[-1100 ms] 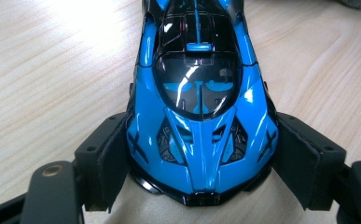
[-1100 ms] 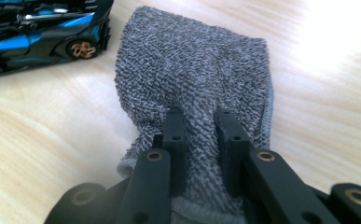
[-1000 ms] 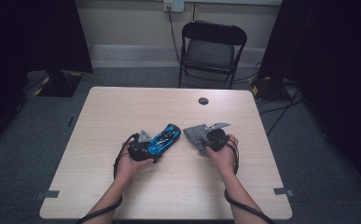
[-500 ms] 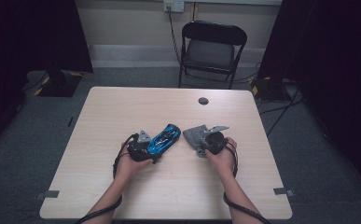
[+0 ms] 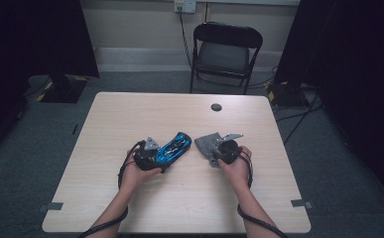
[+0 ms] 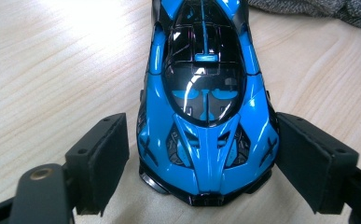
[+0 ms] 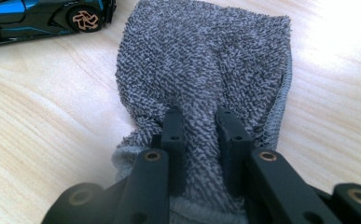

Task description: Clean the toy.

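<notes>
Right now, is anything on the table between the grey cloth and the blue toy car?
Nothing visible. The cloth, pinched in the right tongs, lies just beside the toy car, with only bare table in the narrow gap. The left tongs have just been opening around the car's nose, pads off it.

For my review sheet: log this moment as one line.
left gripper: just opened, astride toy car | right gripper: pinching grey cloth | table

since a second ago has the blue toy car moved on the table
No. In the high view the blue toy car lies at the same spot and angle relative to the round black grommet in the table.
</notes>
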Demonstrator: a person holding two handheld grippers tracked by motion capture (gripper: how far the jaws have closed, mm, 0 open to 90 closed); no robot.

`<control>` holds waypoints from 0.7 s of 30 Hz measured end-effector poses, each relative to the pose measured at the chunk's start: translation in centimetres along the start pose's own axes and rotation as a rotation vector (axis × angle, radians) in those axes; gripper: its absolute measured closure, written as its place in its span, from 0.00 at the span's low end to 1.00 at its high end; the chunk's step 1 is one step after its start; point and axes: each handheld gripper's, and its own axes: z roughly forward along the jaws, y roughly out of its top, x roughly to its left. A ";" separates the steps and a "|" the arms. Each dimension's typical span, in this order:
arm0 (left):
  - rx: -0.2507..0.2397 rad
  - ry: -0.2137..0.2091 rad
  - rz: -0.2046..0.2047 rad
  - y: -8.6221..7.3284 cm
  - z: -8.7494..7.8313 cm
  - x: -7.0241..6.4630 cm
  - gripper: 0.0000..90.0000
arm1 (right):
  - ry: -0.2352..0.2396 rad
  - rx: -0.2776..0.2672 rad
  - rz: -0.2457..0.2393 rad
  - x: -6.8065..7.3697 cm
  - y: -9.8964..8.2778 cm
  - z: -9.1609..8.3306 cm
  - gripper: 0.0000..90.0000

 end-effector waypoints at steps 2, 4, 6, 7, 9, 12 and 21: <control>-0.006 -0.009 -0.004 0.1 -0.2 0.0 0.22 | 0.001 0.000 0.001 0.0 0.0 0.0 0.84; -0.011 -0.010 0.003 0.3 -0.5 0.1 0.22 | -0.001 0.001 0.001 0.0 0.0 0.0 0.84; -0.021 -0.011 -0.001 0.5 -0.7 0.1 0.22 | 0.000 0.001 0.001 0.0 0.0 0.0 0.84; -0.033 -0.007 0.008 0.6 -0.9 0.2 0.22 | 0.001 0.000 0.002 0.0 0.0 0.0 0.84; -0.047 -0.008 0.003 0.9 -1.2 0.3 0.23 | -0.001 0.001 0.000 0.0 0.0 0.0 0.84; -0.072 -0.015 0.009 1.4 -1.6 0.4 0.28 | 0.000 0.004 0.003 0.0 0.1 0.0 0.84; -0.083 -0.024 0.023 2.7 -0.3 0.2 0.43 | 0.003 0.002 0.003 0.0 0.0 0.0 0.84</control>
